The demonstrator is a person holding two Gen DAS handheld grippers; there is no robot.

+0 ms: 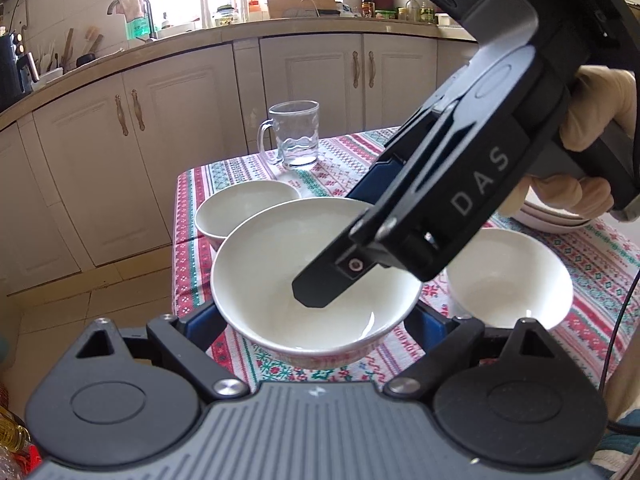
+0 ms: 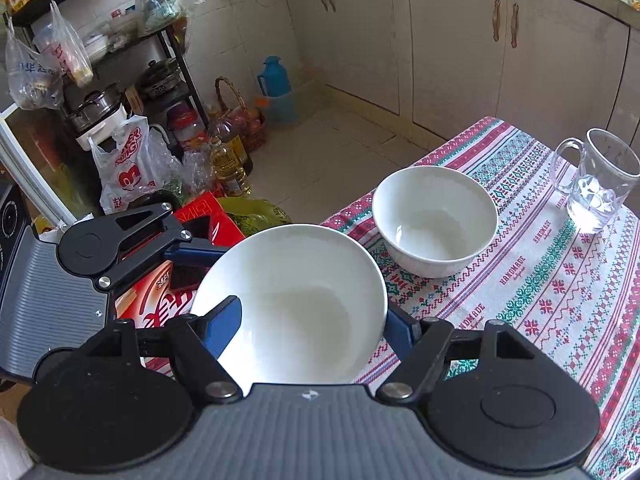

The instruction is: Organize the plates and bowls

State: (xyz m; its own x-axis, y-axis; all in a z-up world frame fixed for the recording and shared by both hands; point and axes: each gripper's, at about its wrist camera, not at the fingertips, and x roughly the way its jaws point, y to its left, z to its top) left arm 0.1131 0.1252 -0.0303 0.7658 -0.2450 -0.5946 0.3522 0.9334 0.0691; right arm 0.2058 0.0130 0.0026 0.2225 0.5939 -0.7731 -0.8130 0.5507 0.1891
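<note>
A white bowl (image 1: 280,280) (image 2: 292,304) is held over the table's near edge. My right gripper (image 1: 352,248) (image 2: 308,320) is shut on its rim, one finger (image 1: 324,280) inside and one outside. My left gripper (image 1: 316,320) is open, its blue fingers (image 1: 200,320) on either side of the bowl; I cannot tell if they touch it. It also shows in the right wrist view (image 2: 120,248). A second white bowl (image 1: 240,208) (image 2: 434,220) stands behind on the tablecloth. A third bowl (image 1: 512,280) stands to the right. Stacked plates (image 1: 548,216) lie behind the right hand.
A glass mug (image 1: 294,136) (image 2: 596,184) stands at the table's far edge. The patterned tablecloth (image 2: 540,280) covers the table. Beyond are kitchen cabinets (image 1: 180,140). On the floor to the left stand oil bottles (image 2: 228,164), bags, a red box (image 2: 160,300) and a shelf rack.
</note>
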